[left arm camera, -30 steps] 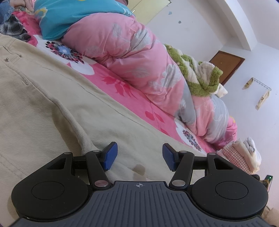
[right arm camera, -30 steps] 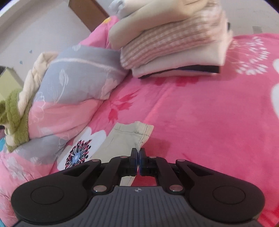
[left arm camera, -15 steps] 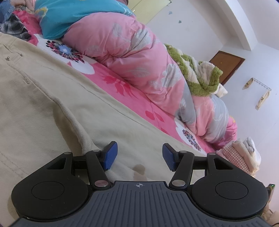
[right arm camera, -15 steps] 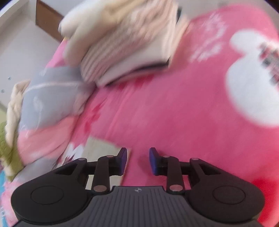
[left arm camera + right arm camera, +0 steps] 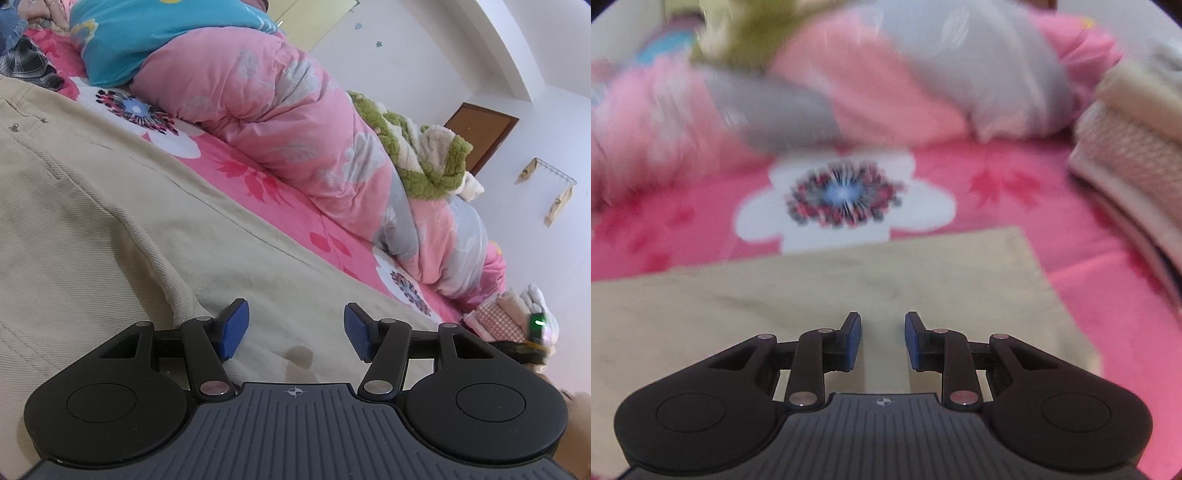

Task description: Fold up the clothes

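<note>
Across the lower half of both views lie the beige trousers (image 5: 110,229) on the pink bedspread (image 5: 280,206). Left gripper (image 5: 295,330) hovers apart, empty; right gripper (image 5: 882,339), closing, also empty. Best pinch the hem (image 5: 1030,266) squarely, both layers together, before folding.

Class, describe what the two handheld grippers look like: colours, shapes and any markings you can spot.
The left gripper and right gripper match: black linkage arms with silver pivot pins, two rounded black housings with circular insets, ribbed dark grey body bearing a small crosshair mark. Fingers carry blue textured pads. No cables or sleeves show.
</note>
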### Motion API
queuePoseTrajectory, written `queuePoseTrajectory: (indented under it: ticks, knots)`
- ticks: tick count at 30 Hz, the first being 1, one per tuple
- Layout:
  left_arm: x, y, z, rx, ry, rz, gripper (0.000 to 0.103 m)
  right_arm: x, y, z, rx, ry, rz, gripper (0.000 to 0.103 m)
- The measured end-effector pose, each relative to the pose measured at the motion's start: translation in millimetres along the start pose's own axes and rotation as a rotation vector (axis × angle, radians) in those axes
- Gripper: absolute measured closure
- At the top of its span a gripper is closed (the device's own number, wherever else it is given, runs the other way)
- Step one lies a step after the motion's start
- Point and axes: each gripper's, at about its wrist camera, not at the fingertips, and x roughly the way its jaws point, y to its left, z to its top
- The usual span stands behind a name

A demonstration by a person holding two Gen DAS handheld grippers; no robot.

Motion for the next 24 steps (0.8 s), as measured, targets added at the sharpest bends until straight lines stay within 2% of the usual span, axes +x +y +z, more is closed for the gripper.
queuePoseTrajectory:
  ticks: [2,4,6,8,10,11,13,15,17,19,22,23,24]
  knots:
    - [0,0,0,0.0,0.001,0.0,0.046,27,-9,13,0.029,0.001,-0.025,0.078]
    - [1,0,0,-0.001,0.001,0.0,0.046,40,-25,29,0.088,-0.015,-0.106,0.077]
    - [1,0,0,-0.003,0.001,-0.001,0.046,52,-52,40,0.194,-0.014,-0.156,0.077]
    - [1,0,0,-0.004,0.001,-0.001,0.046,47,-76,46,0.309,-0.029,-0.159,0.079]
    - [1,0,0,-0.004,0.0,0.0,0.046,30,-71,47,0.303,-0.063,-0.152,0.077]
    - [1,0,0,-0.004,0.0,0.0,0.046,17,-57,46,0.249,-0.086,-0.118,0.077]
    - [1,0,0,0.001,-0.002,0.002,0.046,0,-26,41,0.134,-0.078,-0.006,0.077]
    - [1,0,-1,0.006,-0.003,0.004,0.046,-5,9,34,0.021,-0.005,0.129,0.077]
    - [1,-1,-1,0.01,-0.004,0.006,0.046,4,41,29,-0.082,0.054,0.173,0.077]
    - [1,0,-1,0.01,-0.005,0.004,0.046,26,55,33,-0.093,0.094,0.144,0.077]
    - [1,1,-2,0.01,-0.006,0.003,0.046,55,34,55,0.03,0.06,0.085,0.079]
    - [1,1,-2,0.01,-0.006,0.002,0.046,64,24,62,0.07,0.049,0.048,0.079]
    - [1,1,-1,0.009,-0.006,0.001,0.046,70,8,68,0.113,0.043,-0.037,0.079]
